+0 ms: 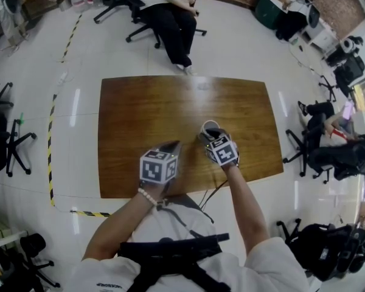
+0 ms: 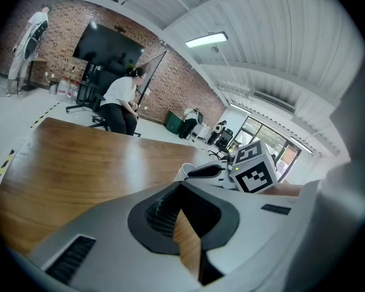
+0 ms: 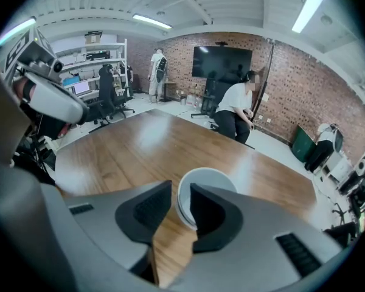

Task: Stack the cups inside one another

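Right gripper point(image 3: 179, 190) is down at the white paper cup point(image 3: 208, 178), fingers spread wide. One finger point(image 3: 210, 215) dips inside the rim and the other stands just outside, so the cup wall sits between them with a sliver of air on the outer side, and nothing is pinched. The cup stands upright on the brown wooden worktop point(image 1: 140, 114), right of centre and towards the near edge. There may be a second rim tucked inside it, though the edge is too blurred to be sure. Over to the left gripper point(image 2: 181, 184) – its fingers are pressed together at the tips with nothing between them, hanging above bare wood just left of the cup and clear of it. Beyond the far edge of the worktop, a person in a white top point(image 1: 170, 17) sits on a black office chair – well away from the action
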Available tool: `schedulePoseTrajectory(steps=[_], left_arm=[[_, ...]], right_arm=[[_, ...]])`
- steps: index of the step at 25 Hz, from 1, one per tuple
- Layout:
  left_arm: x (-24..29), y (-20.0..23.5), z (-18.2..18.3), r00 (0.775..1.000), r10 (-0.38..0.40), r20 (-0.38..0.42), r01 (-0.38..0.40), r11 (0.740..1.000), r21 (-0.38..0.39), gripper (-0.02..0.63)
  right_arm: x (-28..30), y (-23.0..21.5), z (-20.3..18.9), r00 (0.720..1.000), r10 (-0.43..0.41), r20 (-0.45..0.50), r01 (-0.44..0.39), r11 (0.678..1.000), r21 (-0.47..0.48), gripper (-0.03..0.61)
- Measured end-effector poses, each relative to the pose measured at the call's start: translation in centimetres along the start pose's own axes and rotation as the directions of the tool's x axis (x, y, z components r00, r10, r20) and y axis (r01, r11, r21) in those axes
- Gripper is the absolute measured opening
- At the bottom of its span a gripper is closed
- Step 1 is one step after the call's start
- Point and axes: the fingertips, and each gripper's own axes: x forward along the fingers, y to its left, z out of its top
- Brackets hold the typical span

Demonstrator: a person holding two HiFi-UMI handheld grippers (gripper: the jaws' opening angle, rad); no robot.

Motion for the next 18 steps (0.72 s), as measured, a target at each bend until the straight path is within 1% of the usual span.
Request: schedulePoseTrajectory(steps=[5, 7, 9, 11, 13, 14, 16, 18], left_arm=[[-0.7, 0.8, 0.1, 1.000, -0.007, 0.007, 0.007, 1.000, -0.020, -0.005], [-1.0, 1.0, 0.5, 1.000, -0.010, 0.013, 0.011, 1.000, -0.022, -0.005], [-1.5, 1.3, 0.9, 1.000, -0.017, 0.021, 0.017, 1.000, -0.016, -0.005], [-2.1, 1.6, 1.2, 0.999, -0.027, 0.030, 0.027, 1.000, -0.003, -0.005], [-3.1, 1.9, 1.5, 0.999, -0.037, 0.038, 0.036, 0.999, 0.027, -0.005], [-3.6, 2.1, 1.6, 0.998, -0.044, 0.041, 0.042, 0.998, 0.047, -0.005], [-4.5, 2.2, 1.8, 0.997, -0.062, 0.042, 0.058, 0.994, 0.091, -0.005], [-5.3, 2.1, 1.9, 0.996, -0.085, 0.036, 0.079, 0.988, 0.131, -0.005]], right_arm=[[-1.9, -0.5, 1.6, 0.996, -0.056, 0.065, 0.055, 0.998, 0.031, 0.126], [-3.4, -0.8, 2.7, 0.991, -0.080, 0.105, 0.074, 0.995, 0.065, 0.126], [-5.1, -1.1, 4.0, 0.981, -0.110, 0.163, 0.090, 0.988, 0.121, 0.125], [-7.2, -1.2, 5.3, 0.962, -0.149, 0.227, 0.105, 0.975, 0.194, 0.087], [-9.4, -0.8, 6.1, 0.939, -0.201, 0.280, 0.128, 0.958, 0.258, 0.023], [-10.5, -0.4, 6.4, 0.926, -0.230, 0.299, 0.143, 0.948, 0.285, 0.002], [-12.5, 0.4, 6.3, 0.900, -0.292, 0.324, 0.173, 0.921, 0.348, 0.002], [-14.3, 1.5, 5.8, 0.873, -0.348, 0.341, 0.186, 0.885, 0.428, 0.002]])
